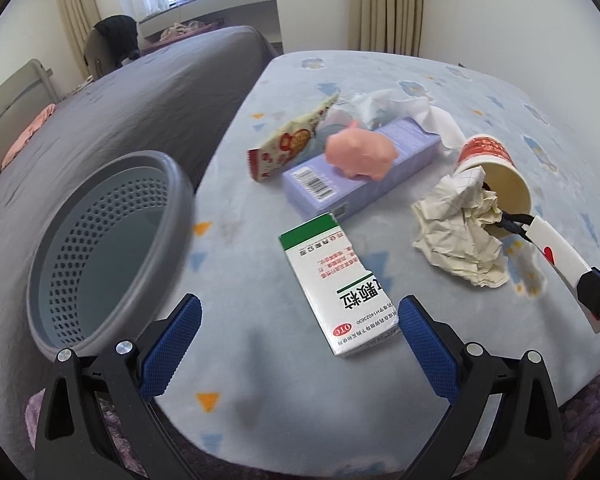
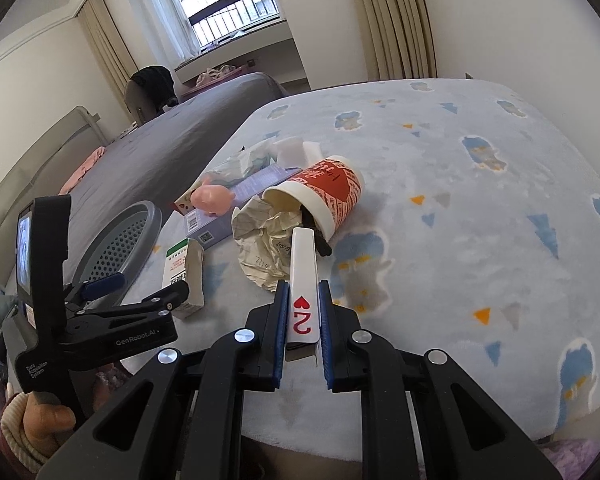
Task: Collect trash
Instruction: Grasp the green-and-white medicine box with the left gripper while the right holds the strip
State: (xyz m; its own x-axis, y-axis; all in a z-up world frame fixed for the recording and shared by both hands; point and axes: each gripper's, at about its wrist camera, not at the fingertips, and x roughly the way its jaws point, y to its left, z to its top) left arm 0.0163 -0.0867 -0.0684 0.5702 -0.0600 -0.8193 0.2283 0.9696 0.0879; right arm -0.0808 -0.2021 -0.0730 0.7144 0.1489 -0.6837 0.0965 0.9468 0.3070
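My right gripper [image 2: 304,292] is shut on a bent playing card [image 2: 302,280], a two of hearts; the card also shows in the left wrist view [image 1: 556,246]. The card's far end touches a black item at the mouth of a tipped red paper cup [image 2: 332,192], also in the left wrist view [image 1: 496,172]. Crumpled paper [image 1: 460,232] lies before the cup. My left gripper [image 1: 300,312] is open and empty over the near end of a green-and-white medicine box [image 1: 340,284]. A grey perforated trash basket [image 1: 100,248] stands at the left.
A purple box [image 1: 360,176] with a pink pig toy [image 1: 360,154] on it, a snack wrapper [image 1: 288,144] and white tissue [image 1: 420,112] lie farther back on the blue patterned table cover [image 1: 380,360]. A grey bed [image 1: 140,92] is at the left.
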